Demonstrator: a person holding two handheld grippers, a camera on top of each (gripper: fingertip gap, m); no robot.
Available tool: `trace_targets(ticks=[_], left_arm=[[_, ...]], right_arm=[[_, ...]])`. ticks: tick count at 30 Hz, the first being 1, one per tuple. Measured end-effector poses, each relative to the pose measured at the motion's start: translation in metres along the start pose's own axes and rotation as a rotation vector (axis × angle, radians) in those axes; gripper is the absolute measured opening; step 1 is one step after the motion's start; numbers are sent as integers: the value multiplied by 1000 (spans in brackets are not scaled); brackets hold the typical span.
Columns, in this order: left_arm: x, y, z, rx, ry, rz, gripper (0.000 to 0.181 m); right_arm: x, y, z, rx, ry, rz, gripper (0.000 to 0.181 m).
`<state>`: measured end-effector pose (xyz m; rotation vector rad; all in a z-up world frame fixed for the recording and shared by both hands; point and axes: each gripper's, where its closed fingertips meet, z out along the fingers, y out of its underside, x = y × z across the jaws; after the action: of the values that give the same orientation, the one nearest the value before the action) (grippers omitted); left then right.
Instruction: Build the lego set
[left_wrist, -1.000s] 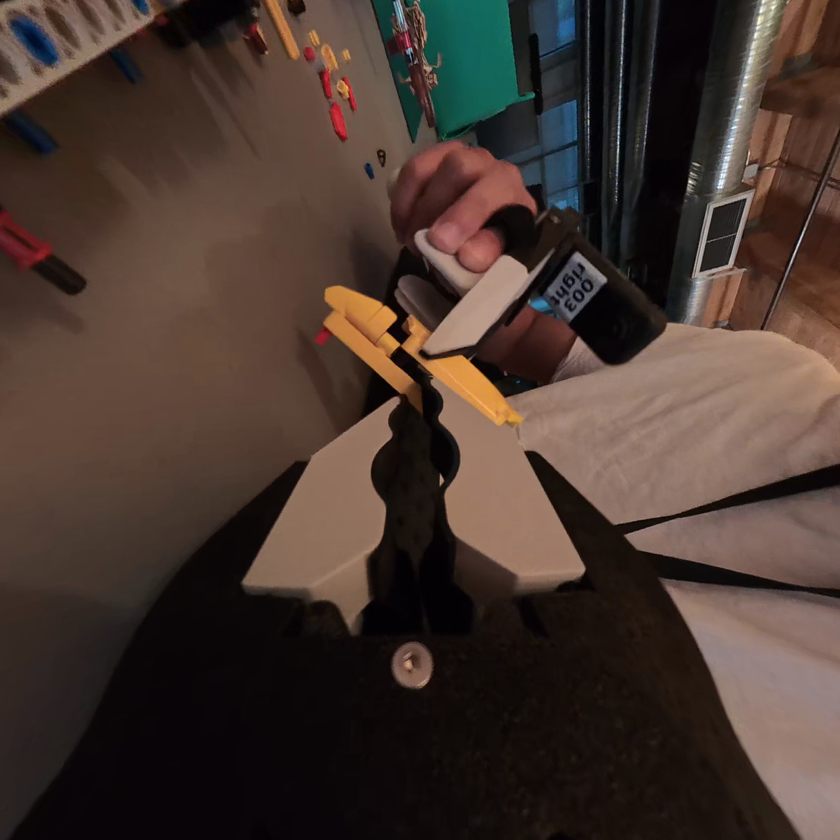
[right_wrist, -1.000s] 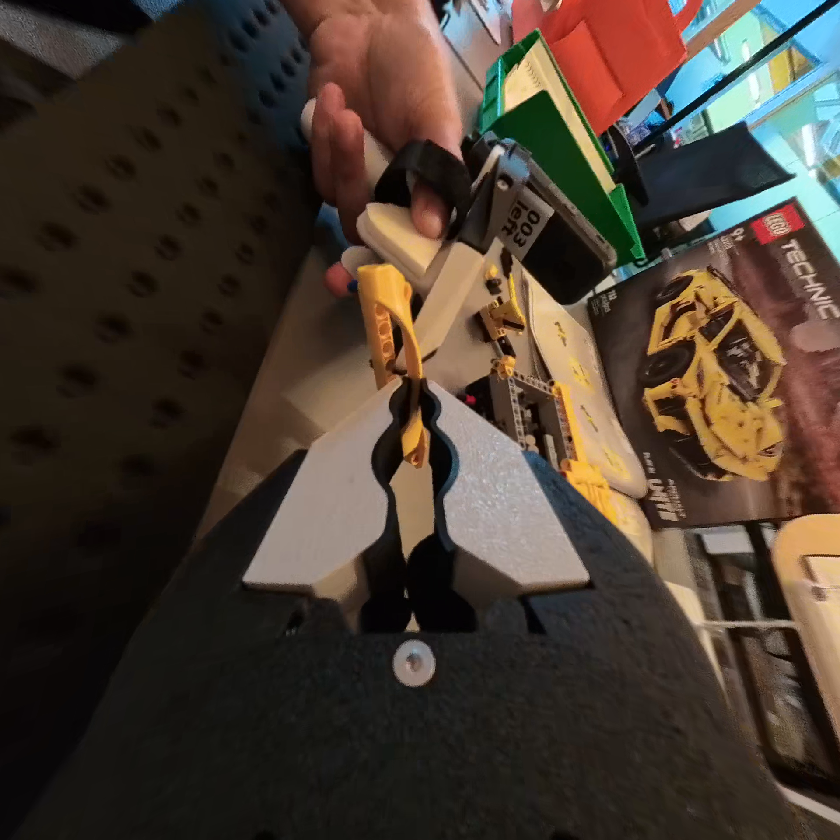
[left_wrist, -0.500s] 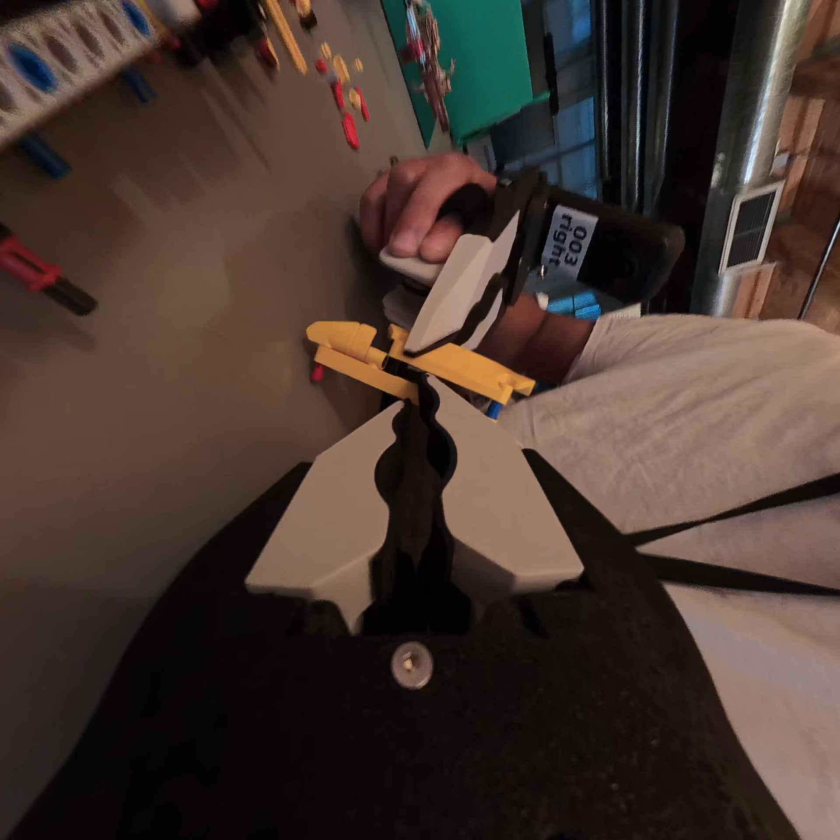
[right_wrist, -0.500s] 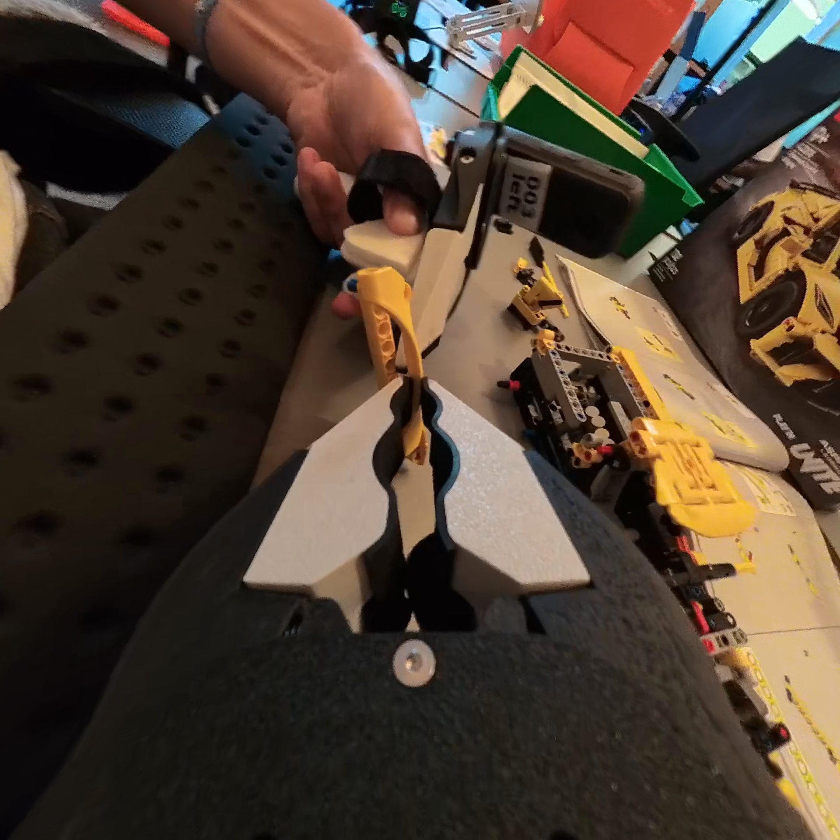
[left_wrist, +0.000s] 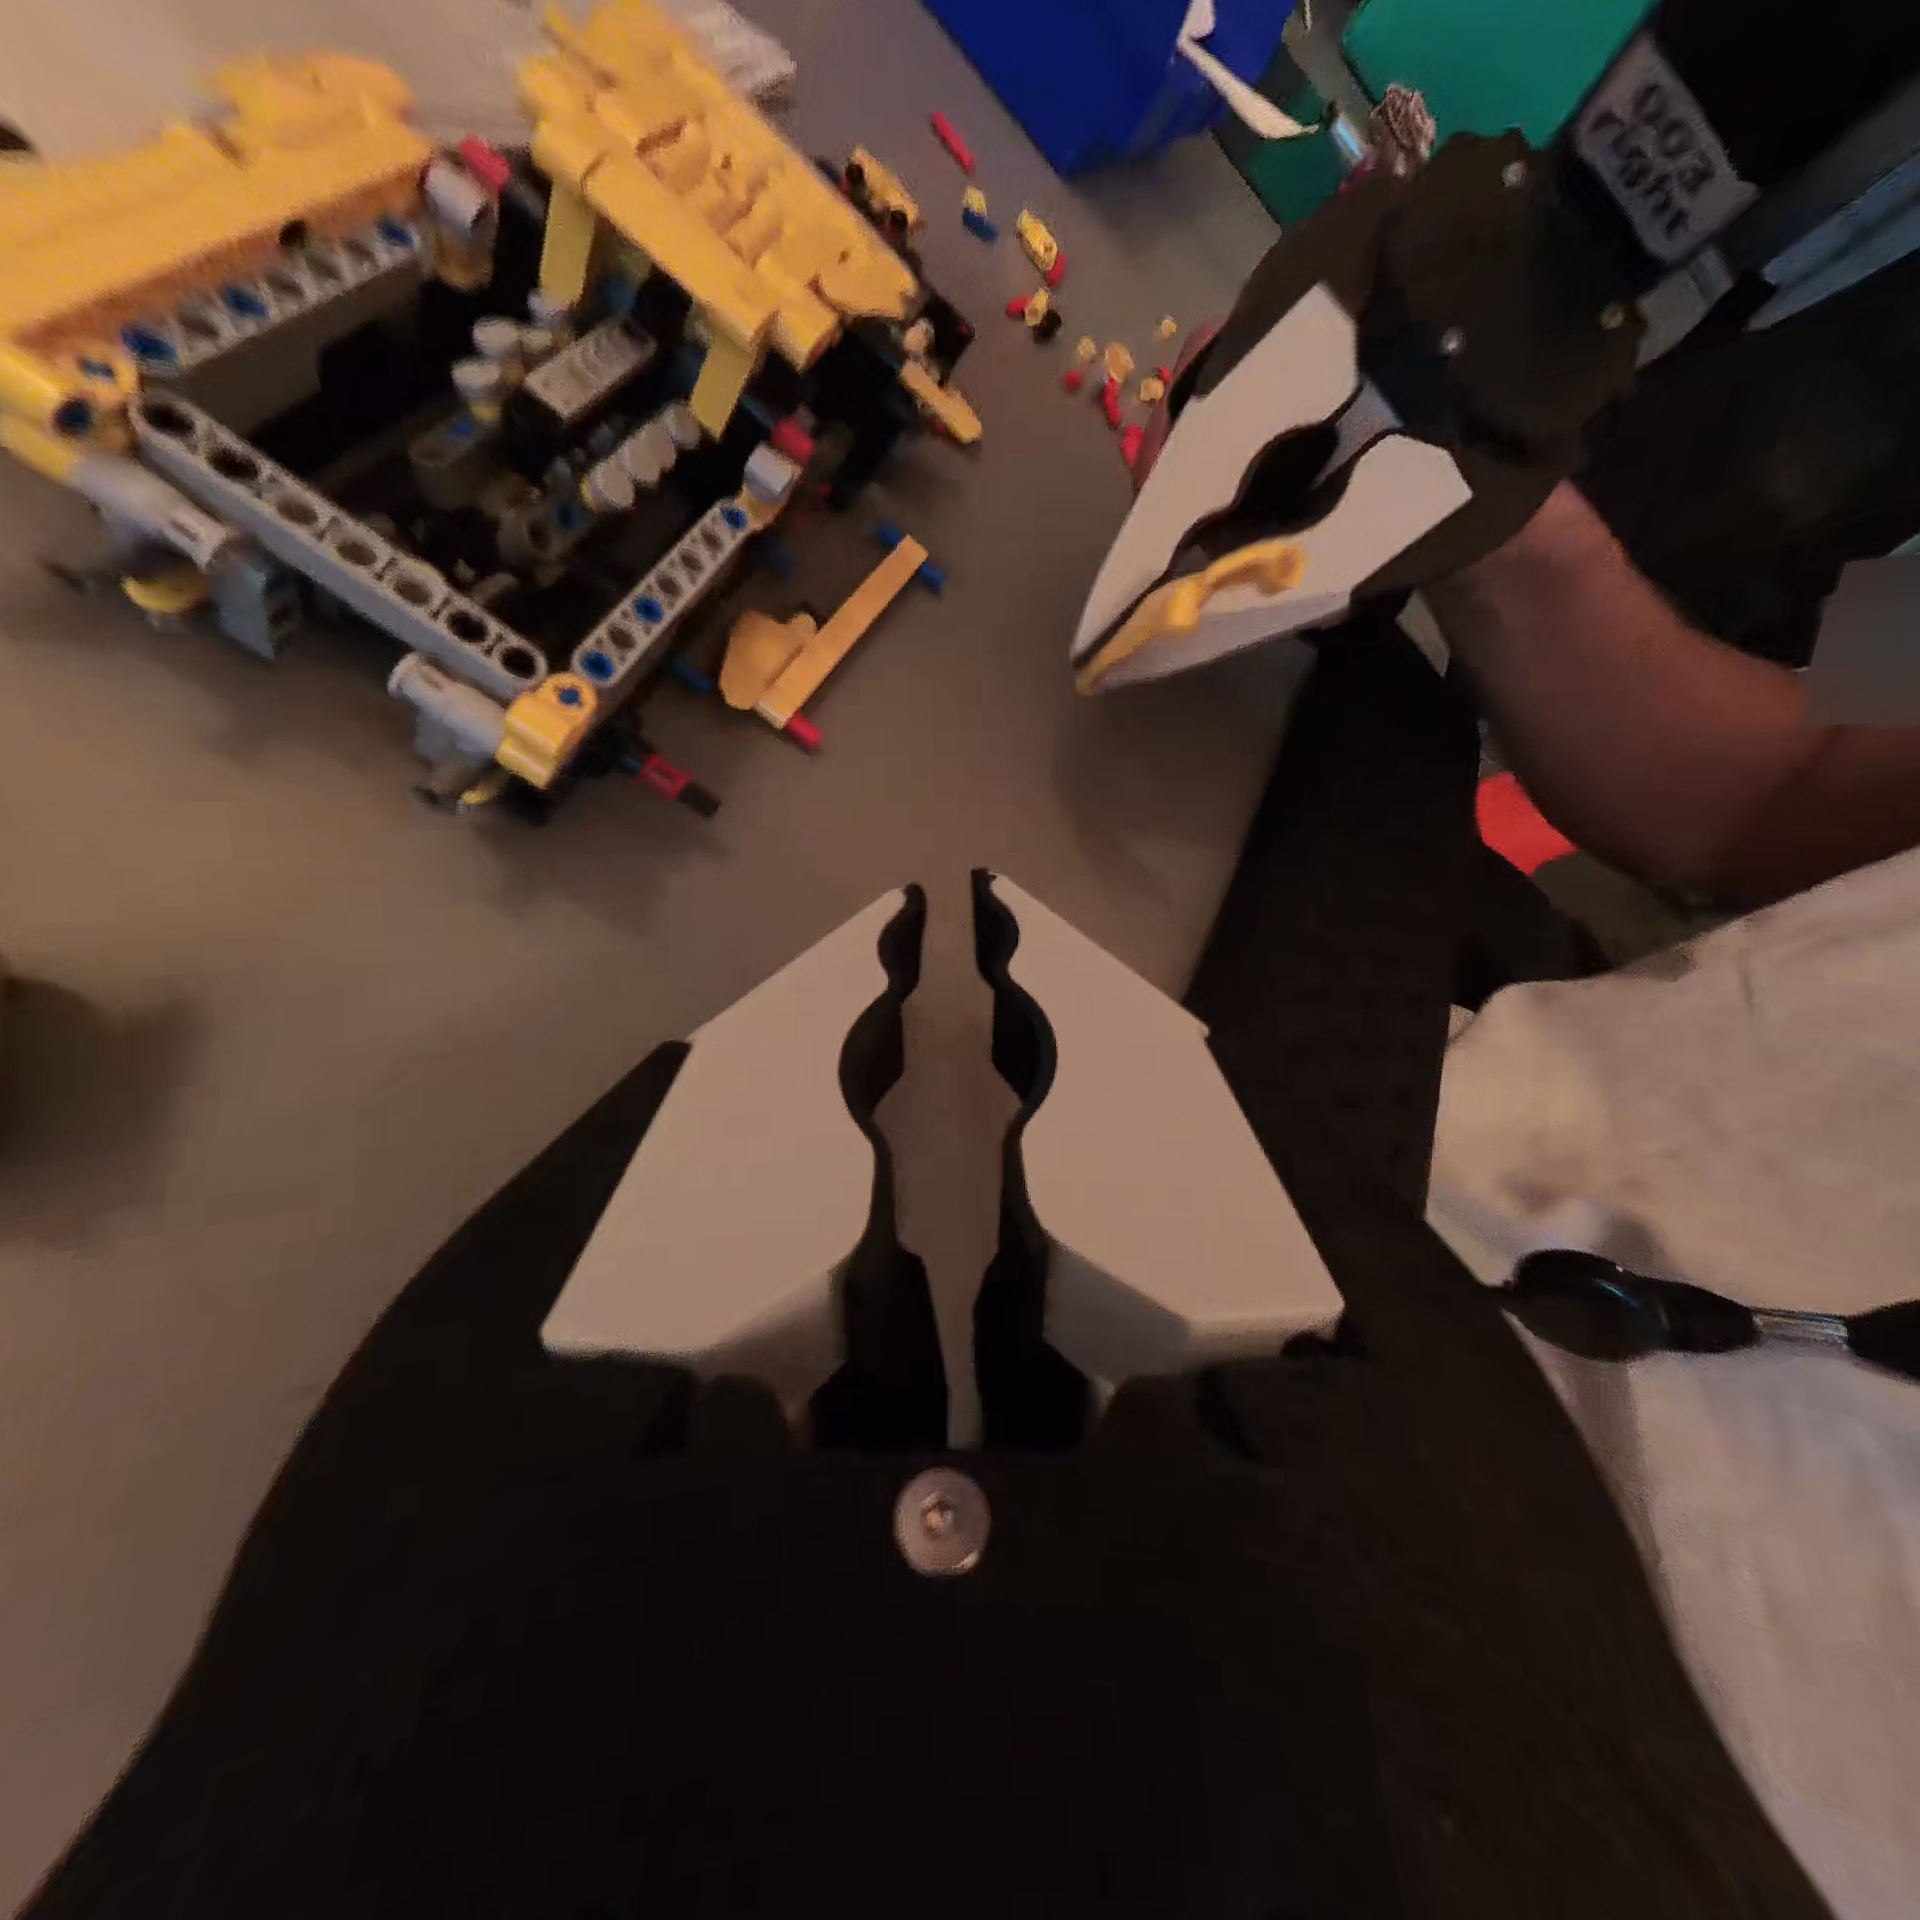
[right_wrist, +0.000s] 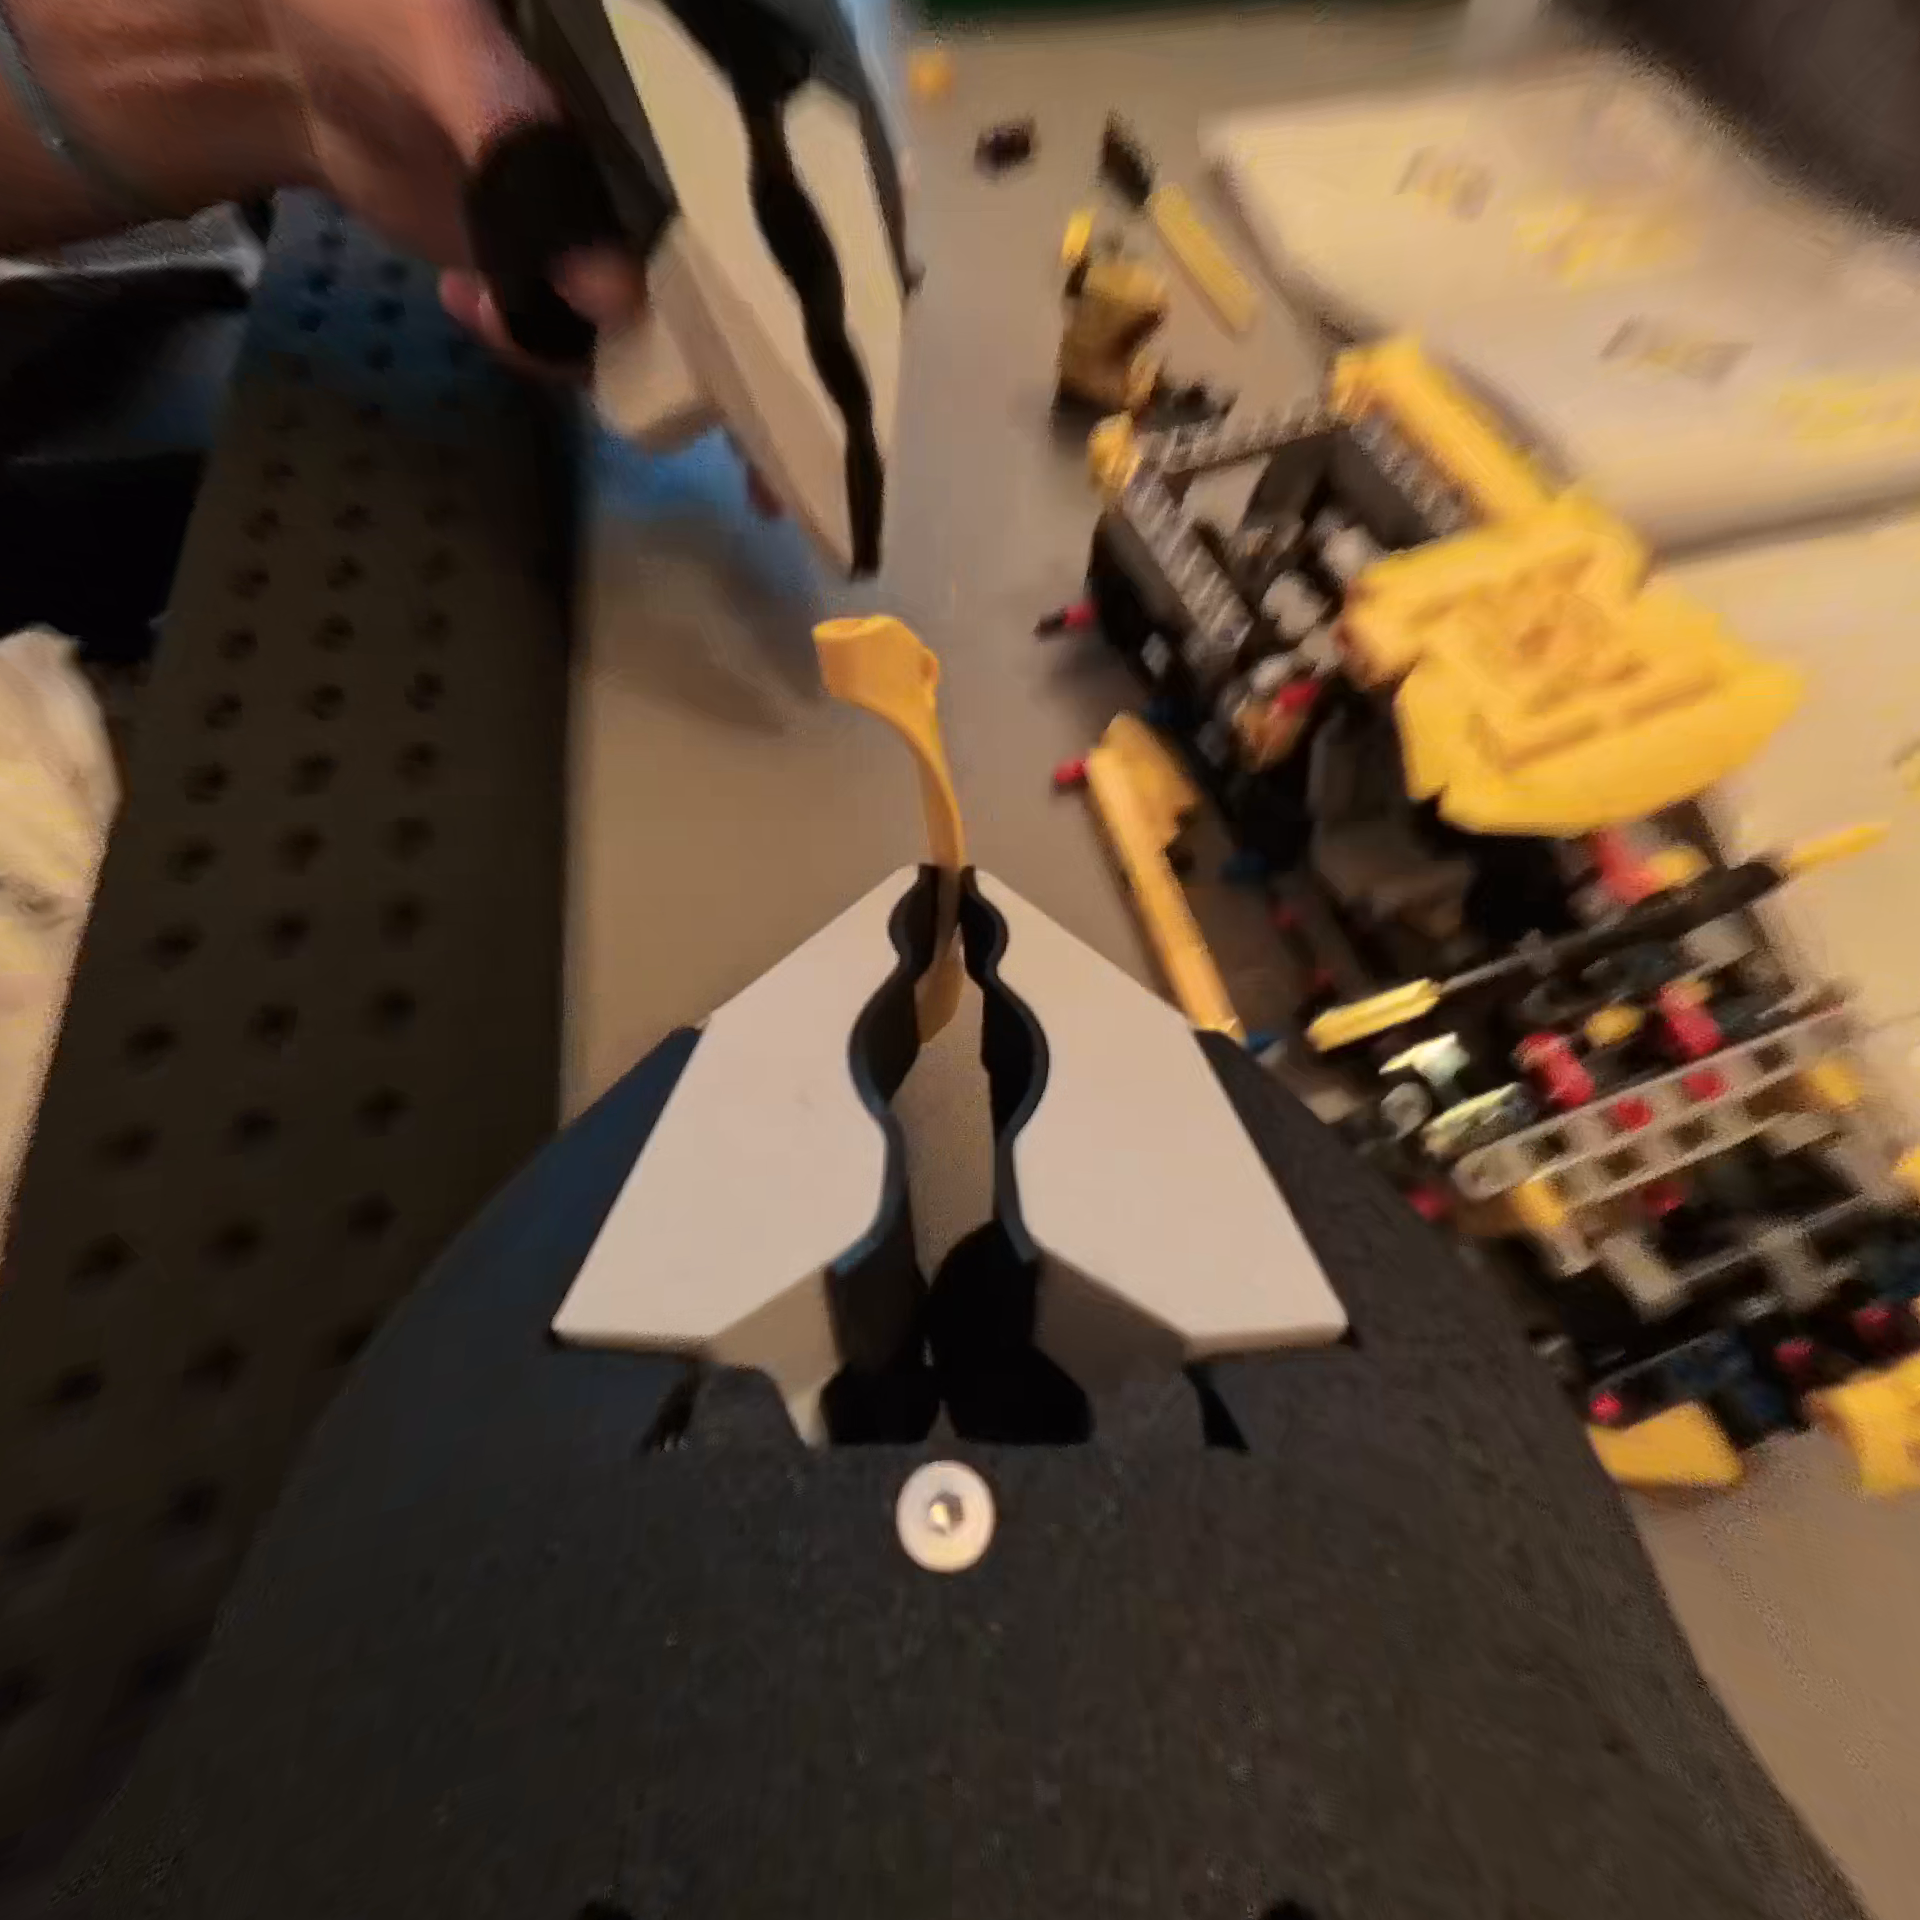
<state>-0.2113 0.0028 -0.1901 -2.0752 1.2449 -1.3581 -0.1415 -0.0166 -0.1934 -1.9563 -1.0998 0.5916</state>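
The right claw (right_wrist: 943, 873) is clamped on a curved yellow plastic lego piece (right_wrist: 902, 717) above the grey table (left_wrist: 312, 1018), while the left claw (left_wrist: 943, 894) hangs slightly apart, empty, near the half-built yellow-and-grey lego car (left_wrist: 436, 416).

Each set of tongs had a matte black, grainy body that widened toward the camera, with one silver hex screw set in its middle. The left tongs (left_wrist: 945, 894) and the right tongs (right_wrist: 940, 883) carried pale grey wedge-shaped fingers (left_wrist: 748, 1164) lined with wavy black pads. A white label sat on the right tongs' housing. The person wore a white sleeve (left_wrist: 1704, 1195) crossed by a black strap.
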Motion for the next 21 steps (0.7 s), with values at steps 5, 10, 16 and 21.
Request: trace_targets(ticks=[5,10,16,21], left_arm=[[5,-14,18,38,-86,225,25],[-10,-31,52,-97,-266,546,30],[-18,-33,83,-279,-305,696,30],[-27,-26,88,-375,-387,766,24]], right_arm=[[-12,53,-15,-377,-41,59,3],[-38,65,-25,-476,-219,196,4],[-46,67,-27,-455,-278,243,5],[-48,66,-27,-395,-286,253,6]])
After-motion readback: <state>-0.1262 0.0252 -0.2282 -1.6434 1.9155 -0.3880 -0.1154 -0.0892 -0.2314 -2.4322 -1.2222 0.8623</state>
